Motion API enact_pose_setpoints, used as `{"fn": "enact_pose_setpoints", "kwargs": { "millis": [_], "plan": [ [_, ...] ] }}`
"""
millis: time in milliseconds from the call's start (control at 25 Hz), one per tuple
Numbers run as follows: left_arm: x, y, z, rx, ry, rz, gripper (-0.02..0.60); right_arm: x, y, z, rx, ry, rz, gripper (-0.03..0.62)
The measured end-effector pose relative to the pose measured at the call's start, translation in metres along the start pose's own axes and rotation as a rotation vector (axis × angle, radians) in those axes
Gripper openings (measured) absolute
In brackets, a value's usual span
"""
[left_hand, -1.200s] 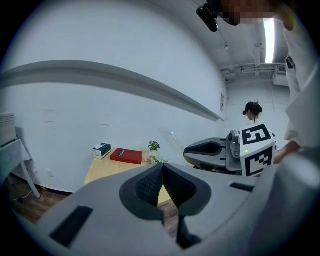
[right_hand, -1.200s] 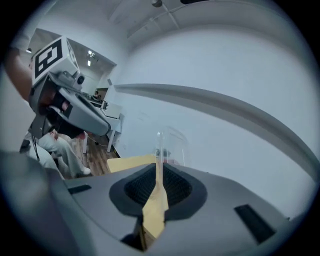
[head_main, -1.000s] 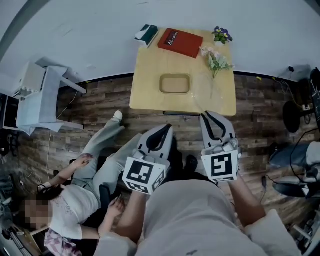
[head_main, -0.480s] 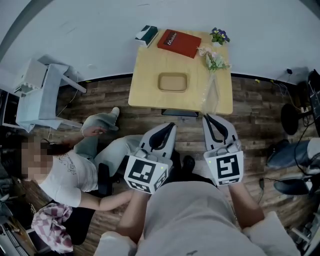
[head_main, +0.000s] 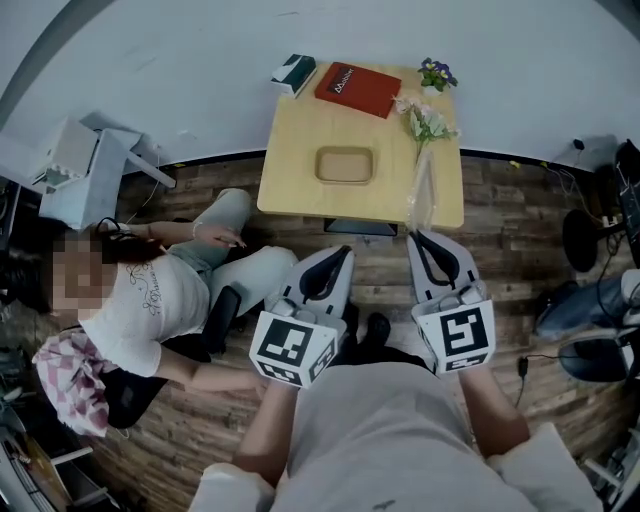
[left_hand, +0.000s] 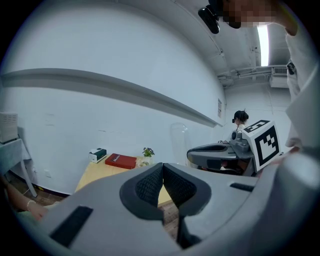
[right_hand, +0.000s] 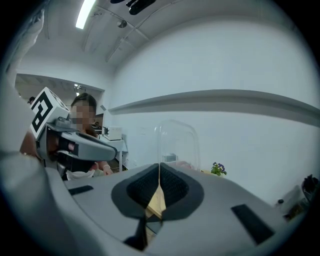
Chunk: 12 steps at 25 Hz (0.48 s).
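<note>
Pinched edge-on between the pressed fingers of the right gripper (right_hand: 159, 170): a clear plastic sleeve (right_hand: 175, 142), thin, colourless and see-through, arched at its top like a dome. From the head view, stretched from the right gripper (head_main: 417, 238) out over the near right corner of the bench (head_main: 300, 195), with the sleeve (head_main: 422, 195) glinting just below the stems of a loose flower bunch (head_main: 425, 120); touching the stems or not, cannot tell. Also seen from the left gripper view as a pale upright arch (left_hand: 179, 137).

Left gripper (left_hand: 162, 167) with fingers pressed together on nothing, held off the bench's near edge beside the right one (head_main: 340, 252).

On the bench: a shallow tan tray (head_main: 345, 165) near the middle, bare floor showing. At the far edge a small pot with a purple-flowered plant (head_main: 434, 74), a red book (head_main: 358, 89) and a green-and-white box (head_main: 293, 70); contents of the box not to be made out.

Against a second ago: sleeve now lifted and spread broad in the right gripper view, where only a thin edge and a faint outline showed. Person on the floor (head_main: 150, 310) now sitting up, turned toward the white chair (head_main: 90, 165), legs drawn in from their earlier stretch toward the bench.
</note>
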<state>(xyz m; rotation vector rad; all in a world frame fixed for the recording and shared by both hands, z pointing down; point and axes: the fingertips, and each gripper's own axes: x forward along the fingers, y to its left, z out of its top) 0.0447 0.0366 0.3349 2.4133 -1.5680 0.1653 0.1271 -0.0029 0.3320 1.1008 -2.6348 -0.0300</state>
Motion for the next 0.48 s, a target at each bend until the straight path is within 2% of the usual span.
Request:
{"fn": "enact_pose_setpoints", "kwargs": {
  "millis": [480],
  "plan": [
    [-0.012, 0.013, 0.000, -0.006, -0.002, 0.031, 0.003, 0.010, 0.010, 0.002, 0.018, 0.007, 0.032, 0.011]
  ]
}}
